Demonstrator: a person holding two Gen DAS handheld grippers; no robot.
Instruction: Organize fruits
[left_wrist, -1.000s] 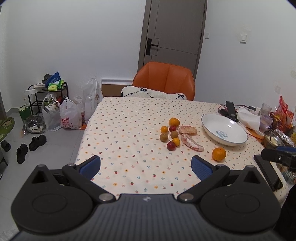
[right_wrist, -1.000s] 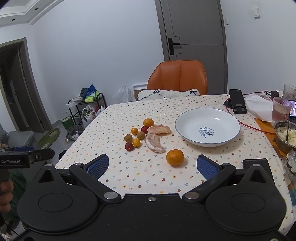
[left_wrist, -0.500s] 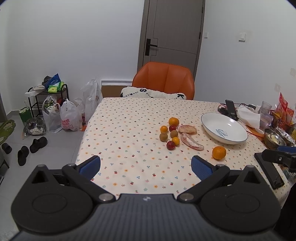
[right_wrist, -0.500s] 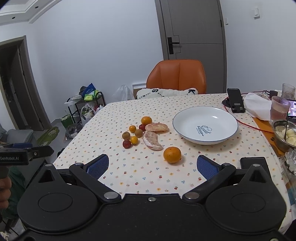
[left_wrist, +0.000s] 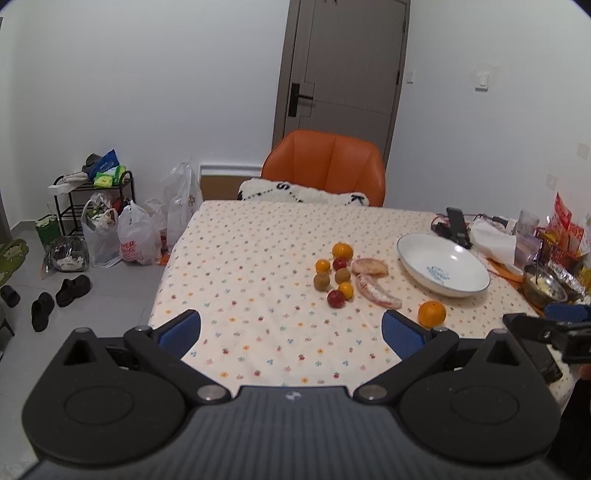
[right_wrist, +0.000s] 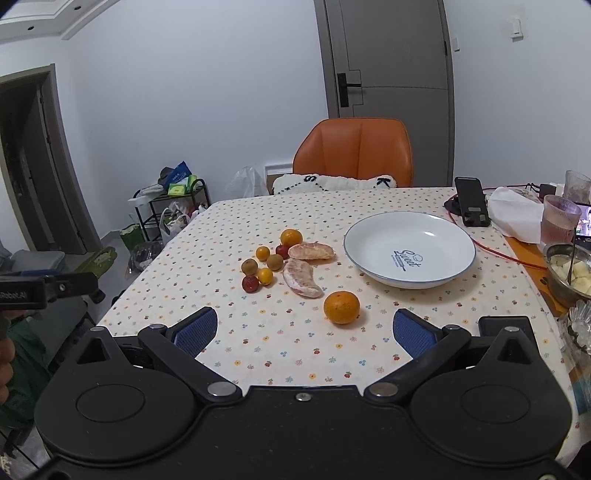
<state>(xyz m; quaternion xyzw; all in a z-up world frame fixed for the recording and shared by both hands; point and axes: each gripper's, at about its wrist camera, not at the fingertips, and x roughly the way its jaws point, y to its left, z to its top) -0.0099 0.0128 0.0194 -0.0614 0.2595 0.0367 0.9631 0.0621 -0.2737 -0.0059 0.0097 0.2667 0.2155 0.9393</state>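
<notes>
A cluster of small fruits (right_wrist: 267, 262) lies mid-table on the flowered cloth: oranges, red and brown ones, plus two peeled citrus segments (right_wrist: 301, 278). A lone orange (right_wrist: 341, 307) sits nearer, just beyond my right gripper (right_wrist: 301, 332), which is open and empty. An empty white plate (right_wrist: 409, 248) stands to the right. My left gripper (left_wrist: 290, 334) is open too, held over the near table edge with the fruit cluster (left_wrist: 334, 273) ahead, the lone orange (left_wrist: 431, 314) by its right finger and the plate (left_wrist: 443, 264) further right.
An orange chair (right_wrist: 354, 153) stands at the far side. A phone (right_wrist: 471, 201), cup (right_wrist: 557, 218), red cable, metal bowl (right_wrist: 570, 271) and a black phone (right_wrist: 506, 326) crowd the right edge. Bags, shelf (left_wrist: 92, 206) and shoes lie on the floor left.
Both grippers have drawn back and risen slightly, so the table and fruit look a little farther away. Both stay open. No fruit has moved.
</notes>
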